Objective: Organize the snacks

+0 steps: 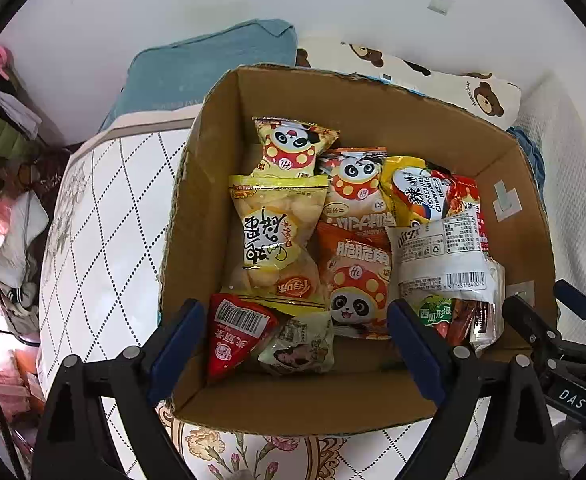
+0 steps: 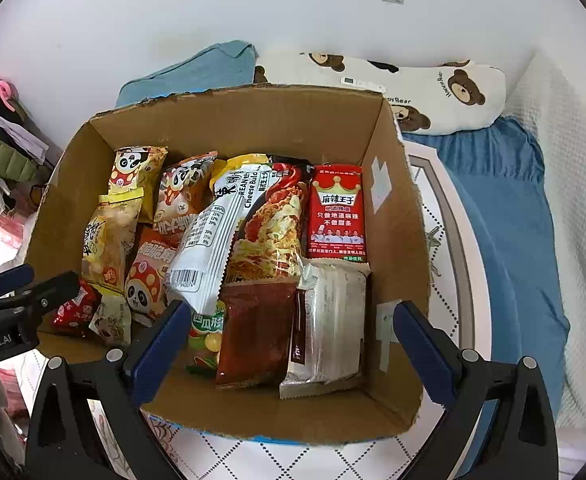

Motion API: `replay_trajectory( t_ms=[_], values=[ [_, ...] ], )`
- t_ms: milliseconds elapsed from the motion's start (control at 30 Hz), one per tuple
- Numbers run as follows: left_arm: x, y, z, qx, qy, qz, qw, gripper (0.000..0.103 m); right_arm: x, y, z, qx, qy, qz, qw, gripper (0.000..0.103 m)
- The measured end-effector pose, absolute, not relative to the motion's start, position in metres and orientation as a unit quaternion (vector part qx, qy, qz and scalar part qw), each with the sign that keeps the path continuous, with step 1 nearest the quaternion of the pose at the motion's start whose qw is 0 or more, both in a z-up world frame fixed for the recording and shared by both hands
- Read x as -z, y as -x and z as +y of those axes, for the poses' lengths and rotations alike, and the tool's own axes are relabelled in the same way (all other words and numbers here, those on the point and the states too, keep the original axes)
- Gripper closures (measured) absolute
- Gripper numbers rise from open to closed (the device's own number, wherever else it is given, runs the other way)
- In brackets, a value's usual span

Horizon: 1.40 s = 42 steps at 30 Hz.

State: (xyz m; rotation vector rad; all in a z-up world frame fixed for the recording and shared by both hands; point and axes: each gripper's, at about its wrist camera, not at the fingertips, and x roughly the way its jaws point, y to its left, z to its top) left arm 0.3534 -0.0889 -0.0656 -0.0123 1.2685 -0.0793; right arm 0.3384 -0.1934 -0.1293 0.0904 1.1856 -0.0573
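Left wrist view looks down into a cardboard box [image 1: 373,120] on a bed [image 1: 105,216], packed with snacks: a yellow puff bag [image 1: 277,240], an orange panda bag [image 1: 357,284] and a red triangular pack [image 1: 233,336] near the front. The left hand-held gripper [image 1: 297,344] hangs above them with jaws spread, holding nothing. The right hand-held gripper [image 2: 289,336] is likewise spread and empty over a silver packet [image 2: 329,328] and a dark red pouch [image 2: 257,332].

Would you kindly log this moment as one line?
left gripper open, empty | right gripper open, empty | snacks packed in cardboard box
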Motion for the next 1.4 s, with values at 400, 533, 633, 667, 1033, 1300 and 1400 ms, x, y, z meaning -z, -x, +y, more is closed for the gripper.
replay_trajectory(
  t_ms=[400, 533, 633, 667, 1033, 1300, 1400],
  values=[
    [0.038, -0.334, -0.097, 0.039, 0.002, 0.567, 0.823, 0.01, 0.102, -0.316, -0.19, 0.033, -0.035, 0.531, 0.846, 0.0],
    [0.019, -0.319, -0.099, 0.033, -0.001, 0.547, 0.837, 0.01, 0.086, -0.299, -0.188, 0.034, -0.034, 0.514, 0.857, 0.0],
    [0.005, -0.302, -0.1, 0.028, -0.006, 0.527, 0.849, 0.01, 0.069, -0.278, -0.189, 0.039, -0.034, 0.494, 0.868, 0.0],
    [0.0, -0.295, -0.101, 0.029, -0.009, 0.52, 0.853, 0.01, 0.063, -0.268, -0.19, 0.04, -0.036, 0.486, 0.872, 0.0],
    [-0.046, -0.215, -0.107, 0.045, -0.007, 0.461, 0.886, 0.01, 0.005, -0.181, -0.194, 0.042, -0.042, 0.431, 0.9, 0.0],
    [-0.076, -0.162, -0.104, 0.048, -0.007, 0.431, 0.901, 0.01, -0.036, -0.121, -0.188, 0.039, -0.036, 0.391, 0.919, 0.0],
    [-0.084, -0.143, -0.101, 0.048, -0.006, 0.424, 0.904, 0.01, -0.05, -0.099, -0.184, 0.035, -0.03, 0.378, 0.925, 0.0]
  ],
)
